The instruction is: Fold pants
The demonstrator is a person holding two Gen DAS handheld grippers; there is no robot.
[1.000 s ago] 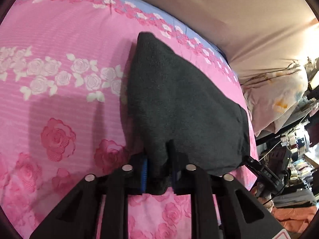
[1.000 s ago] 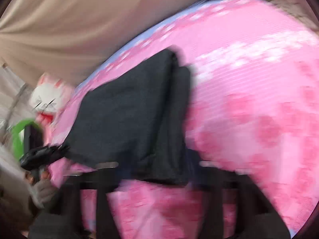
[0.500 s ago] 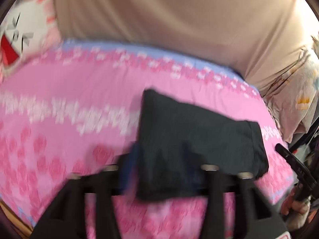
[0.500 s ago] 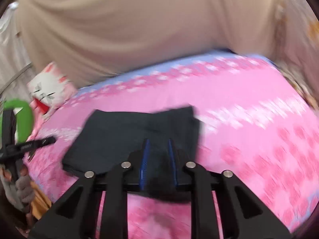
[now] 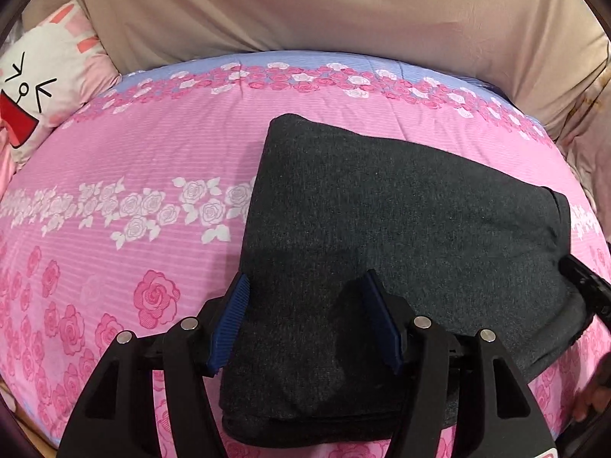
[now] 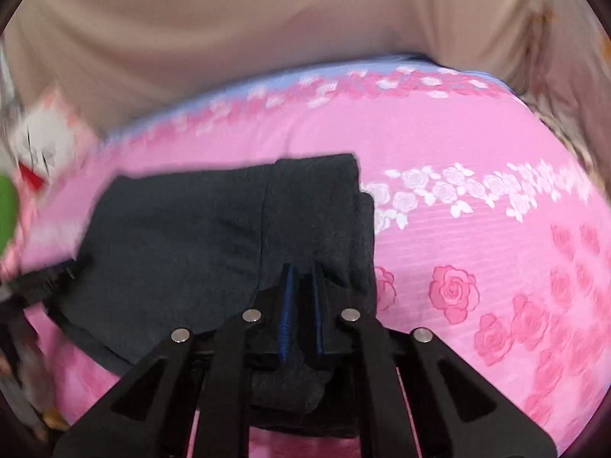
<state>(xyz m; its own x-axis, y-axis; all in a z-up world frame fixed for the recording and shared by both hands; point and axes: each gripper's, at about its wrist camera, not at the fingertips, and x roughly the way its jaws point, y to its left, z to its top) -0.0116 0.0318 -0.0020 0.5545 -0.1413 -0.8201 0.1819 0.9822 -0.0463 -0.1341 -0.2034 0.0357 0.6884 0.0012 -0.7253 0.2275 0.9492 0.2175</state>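
Gripping: our right claw (image 6: 301, 286) was clamped on the dark grey pants (image 6: 191, 248).
Left claw (image 5: 305, 316): fingers wide apart, straddling the folded pants (image 5: 382, 229).
Bed (image 5: 152, 152): pink rose sheet.

I'm looking at my left gripper (image 5: 305, 320): matte black angular linkages, silver round screws at the joints, ribbed blue pads (image 5: 231, 320) inside each finger. My right gripper (image 6: 301, 286) is showing the same black frame, screws and blue pads.
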